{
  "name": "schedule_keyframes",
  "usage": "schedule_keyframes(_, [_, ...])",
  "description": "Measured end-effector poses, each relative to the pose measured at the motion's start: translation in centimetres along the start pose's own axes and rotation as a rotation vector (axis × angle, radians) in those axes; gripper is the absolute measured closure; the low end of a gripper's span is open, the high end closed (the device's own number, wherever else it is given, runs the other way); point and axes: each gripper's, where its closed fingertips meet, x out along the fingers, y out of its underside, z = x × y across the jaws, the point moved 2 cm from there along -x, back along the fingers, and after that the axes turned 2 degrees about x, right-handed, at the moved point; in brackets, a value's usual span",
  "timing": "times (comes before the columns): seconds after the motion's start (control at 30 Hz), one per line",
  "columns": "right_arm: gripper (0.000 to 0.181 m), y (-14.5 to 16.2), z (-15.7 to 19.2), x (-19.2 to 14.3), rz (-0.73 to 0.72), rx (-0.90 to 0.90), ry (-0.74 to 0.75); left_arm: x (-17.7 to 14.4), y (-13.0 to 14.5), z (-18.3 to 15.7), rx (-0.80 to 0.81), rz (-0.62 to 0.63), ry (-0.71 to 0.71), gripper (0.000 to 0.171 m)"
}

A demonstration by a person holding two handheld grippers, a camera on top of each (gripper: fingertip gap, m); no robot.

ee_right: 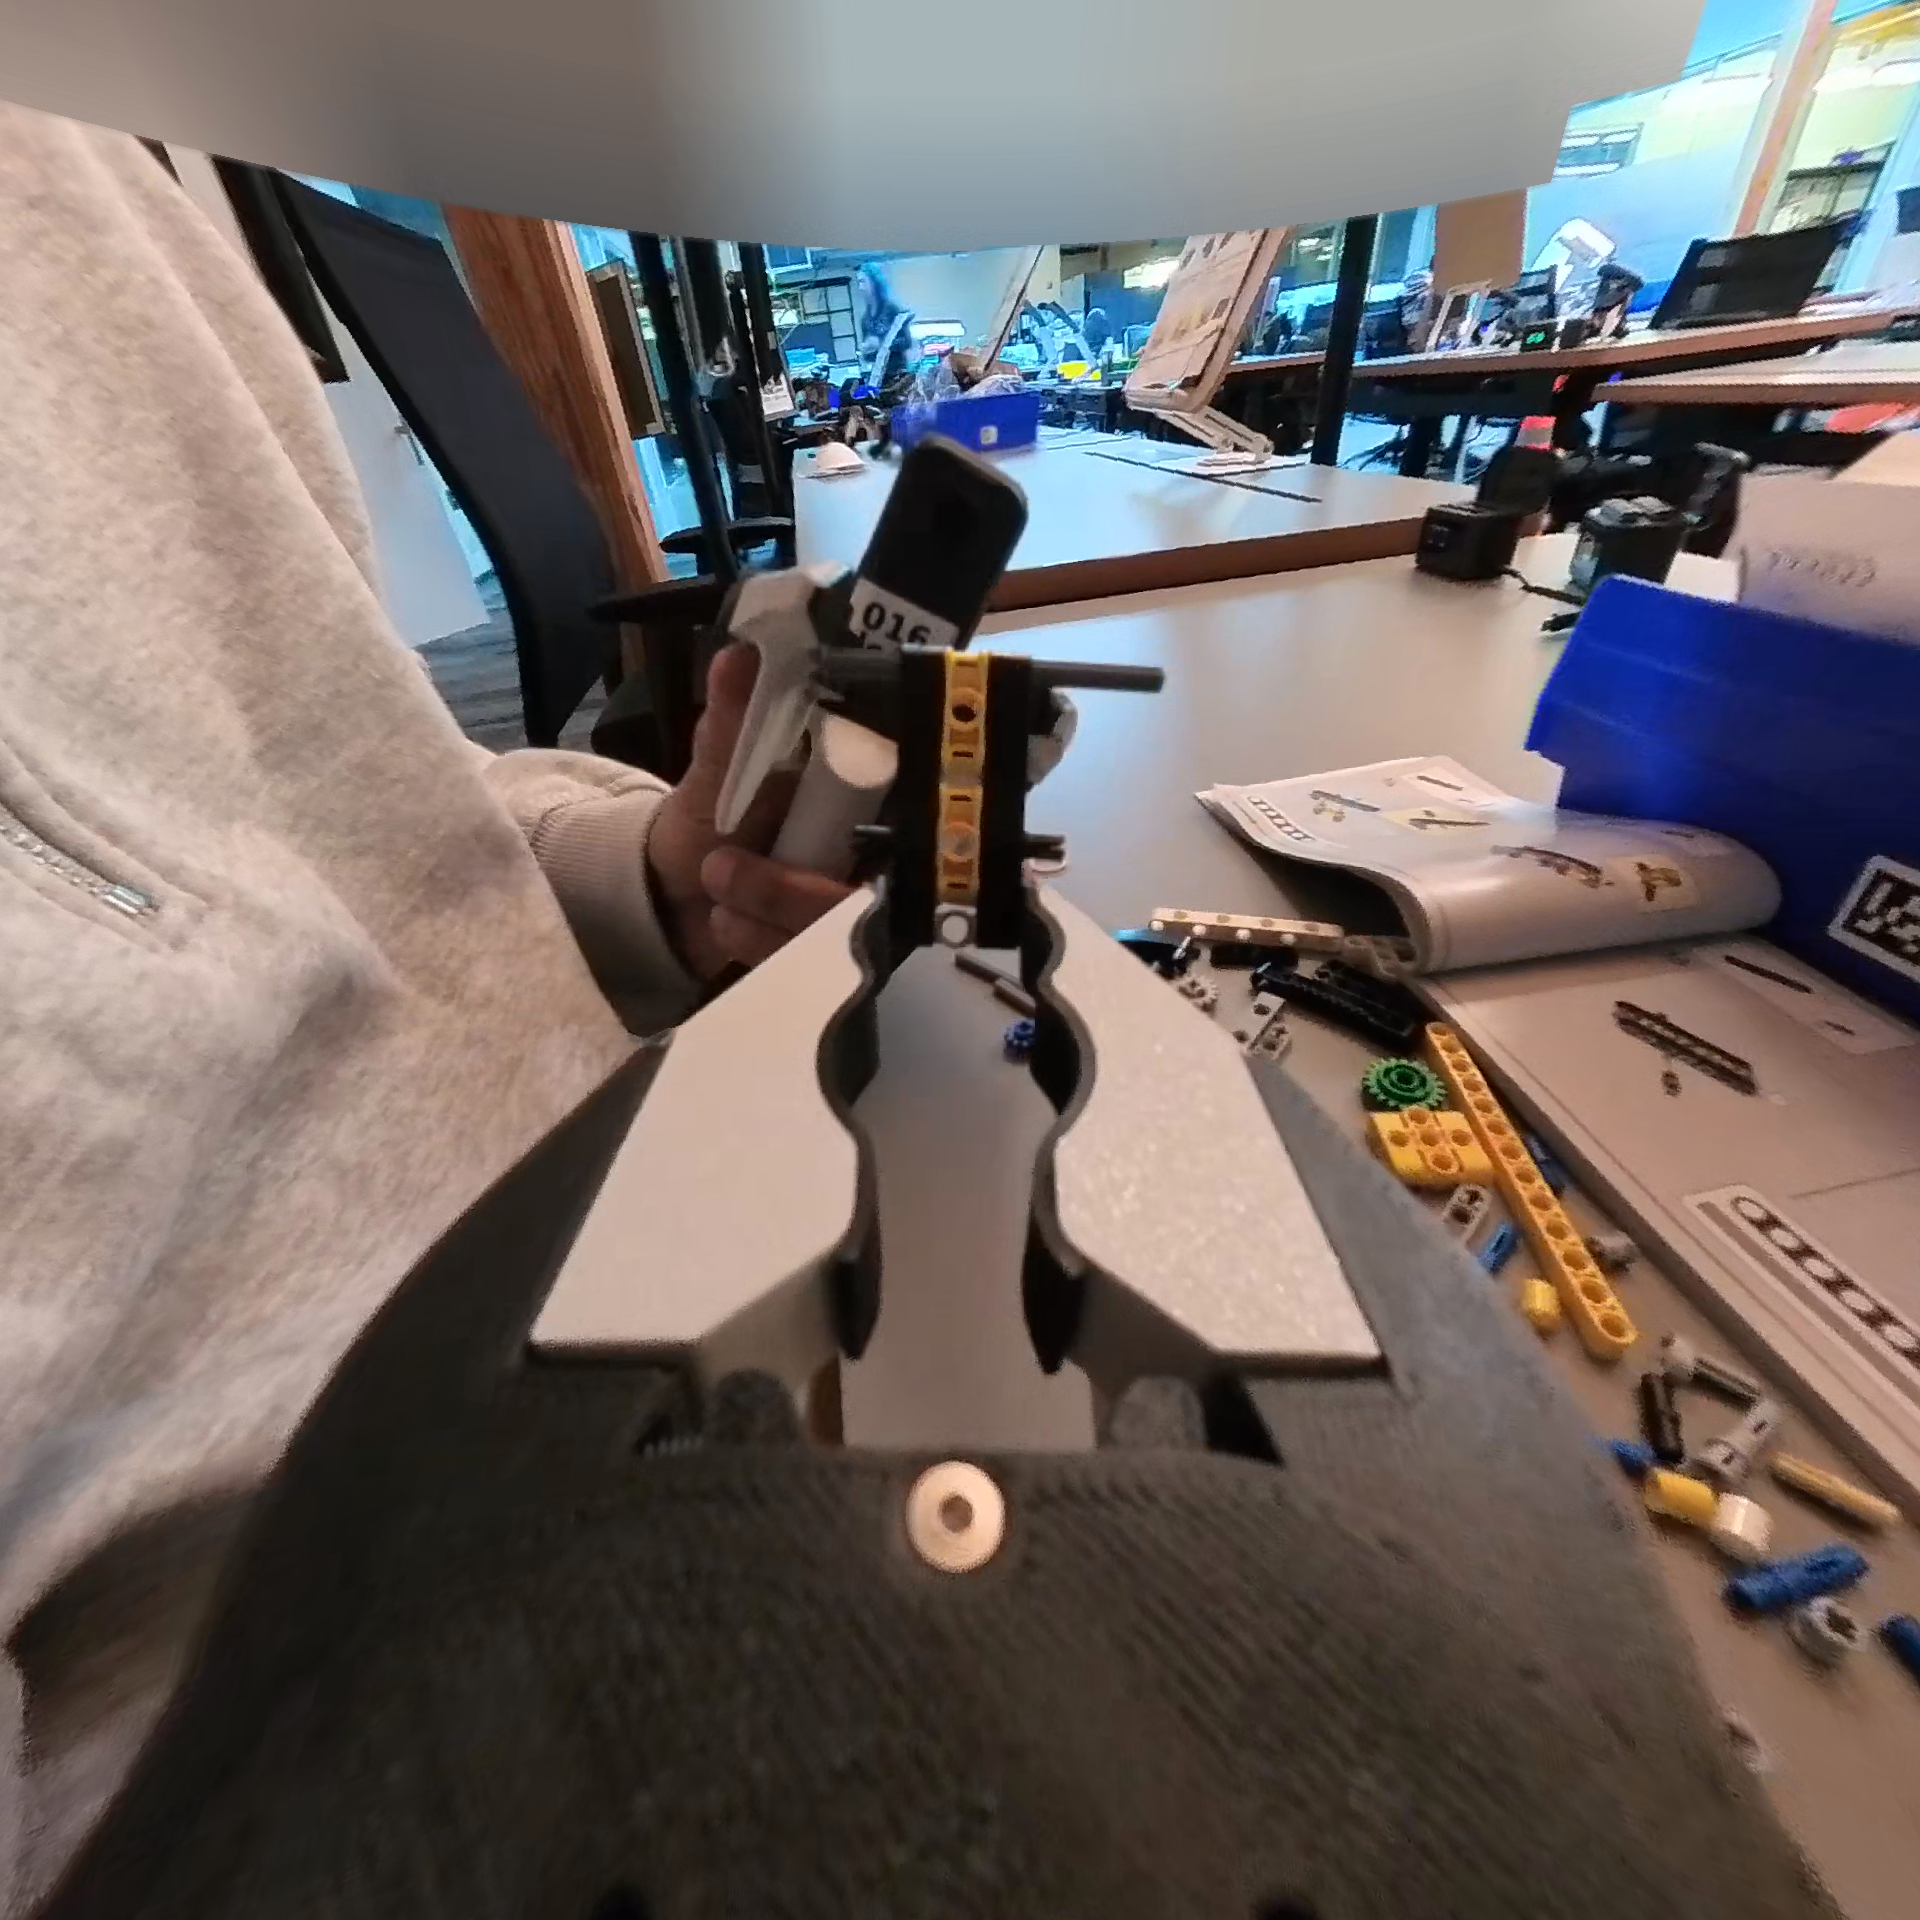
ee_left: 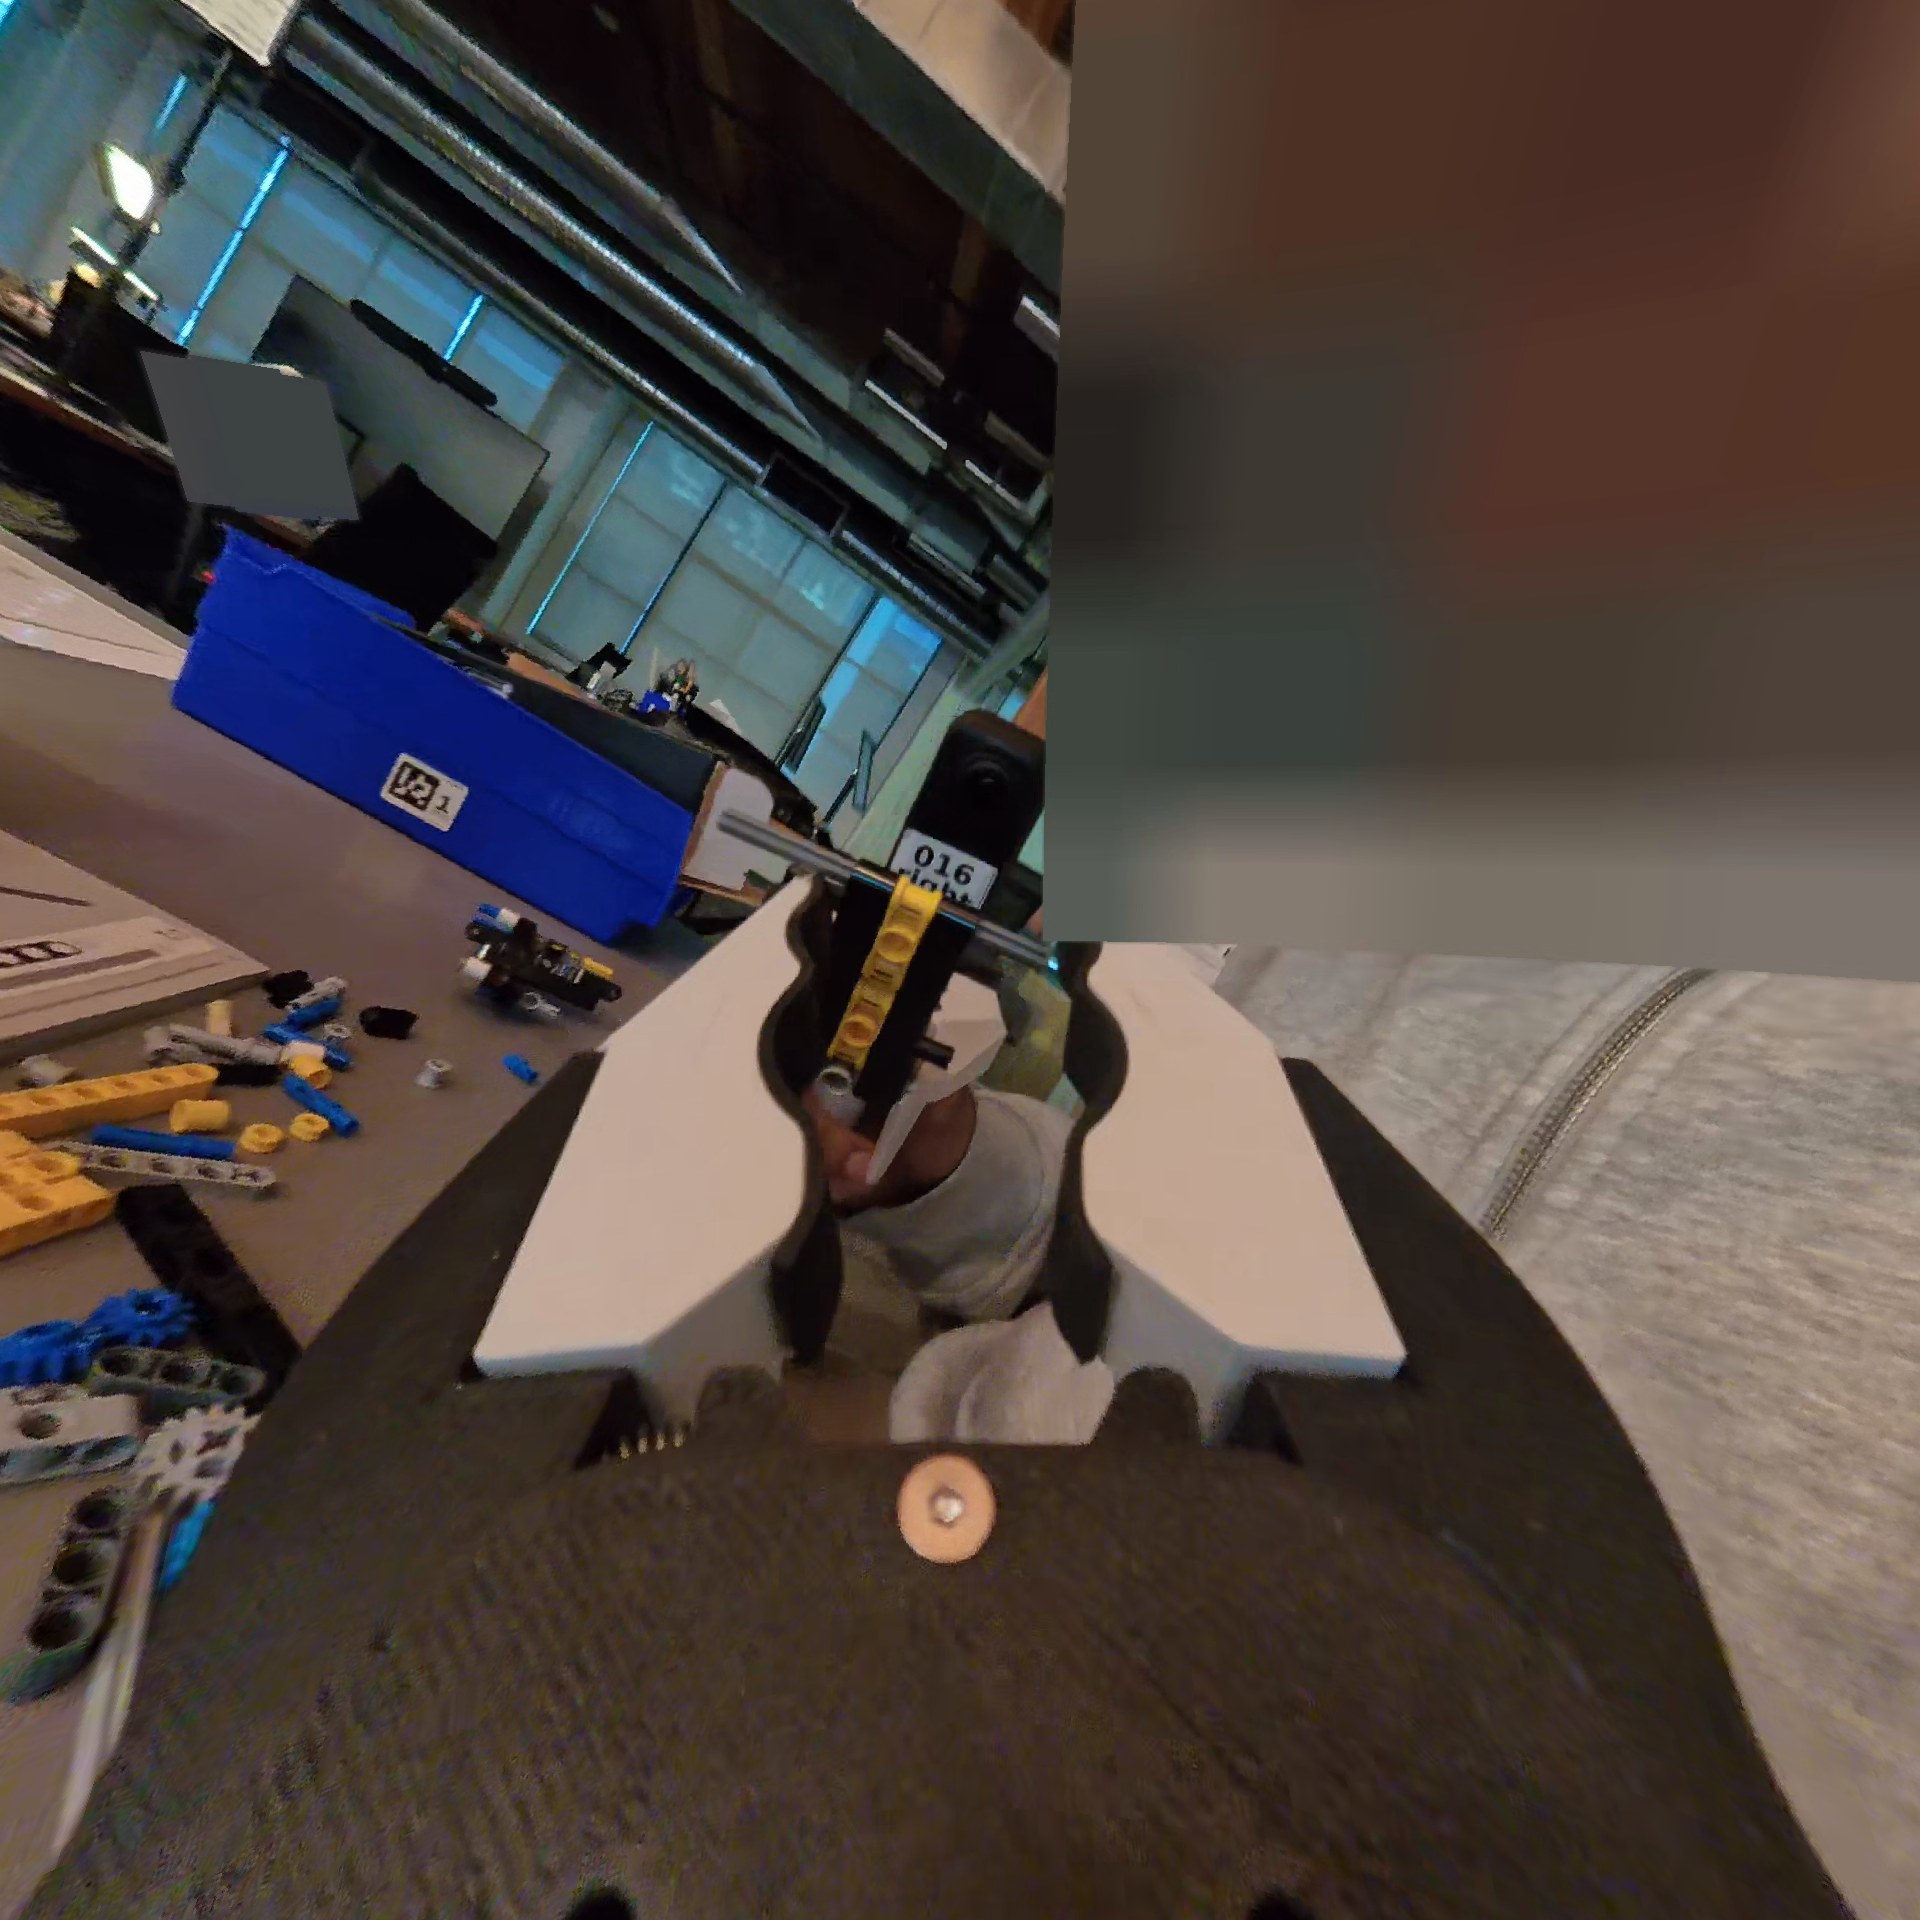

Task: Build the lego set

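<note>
The right gripper (ee_right: 961,940) is pinching the yellow-and-black beam assembly (ee_right: 964,790) upright, off the grey table (ee_right: 1299,665), presenting it. The left gripper (ee_left: 914,1039) is closing around its other end, though I cannot tell whether it is gripping.

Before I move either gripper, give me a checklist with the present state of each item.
1. Right gripper grips the black-and-yellow assembly: ok, shut on its lower end.
2. Left gripper grips it too: not ok, open, a gap shows beside the assembly.
3. Grey axle seated across the top: ok, sticks out both sides.
4. Assembly clear of the table: ok, held in the air.
5. Instruction booklet in reach: ok, open on the table; which step, cannot tell.
</note>
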Motion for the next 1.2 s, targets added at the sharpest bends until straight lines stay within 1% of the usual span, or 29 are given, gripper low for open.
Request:
schedule_keyframes(0.07, [0.159, -0.2, 0.2, 0.1, -0.009, -0.014, 0.005, 0.0, -0.1, 0.1, -0.012, -0.012, 0.001, 0.137])
schedule_keyframes(0.13, [0.159, -0.3, 0.2, 0.1, -0.018, -0.013, 0.007, -0.1, -0.1, 0.0, -0.002, -0.011, 0.005, 0.137])
schedule_keyframes(0.27, [0.159, -0.9, 0.4, 0.1, -0.063, 0.028, -0.014, -0.2, -0.3, -0.4, 0.000, -0.018, 0.034, 0.130])
schedule_keyframes(0.47, [0.159, -1.2, 0.6, 0.1, -0.086, 0.046, -0.020, -0.2, -0.6, -0.6, 0.036, -0.026, 0.026, 0.126])
schedule_keyframes(0.57, [0.160, -1.5, 0.8, 0.2, -0.113, 0.062, -0.031, -0.2, -0.8, -1.0, 0.051, -0.041, 0.035, 0.120])
schedule_keyframes(0.6, [0.159, -1.6, 0.7, 0.2, -0.124, 0.073, -0.022, -0.2, -0.8, -1.4, 0.062, -0.037, 0.066, 0.106])
schedule_keyframes(0.67, [0.159, -1.9, 0.7, 0.1, -0.152, 0.096, -0.025, -0.1, -0.7, -1.6, 0.060, -0.030, 0.075, 0.103])
schedule_keyframes(0.8, [0.159, -2.0, 0.2, 0.0, -0.167, 0.116, -0.008, 0.0, -0.6, -1.4, 0.058, -0.032, 0.053, 0.111])
schedule_keyframes(1.03, [0.159, -1.7, 0.3, 0.4, -0.137, 0.054, 0.042, -0.1, -1.0, -0.8, 0.009, -0.079, 0.021, 0.130])
schedule_keyframes(1.2, [0.159, -1.7, 0.2, 0.4, -0.140, 0.056, 0.047, -0.1, -1.0, -0.7, 0.004, -0.079, 0.021, 0.131])
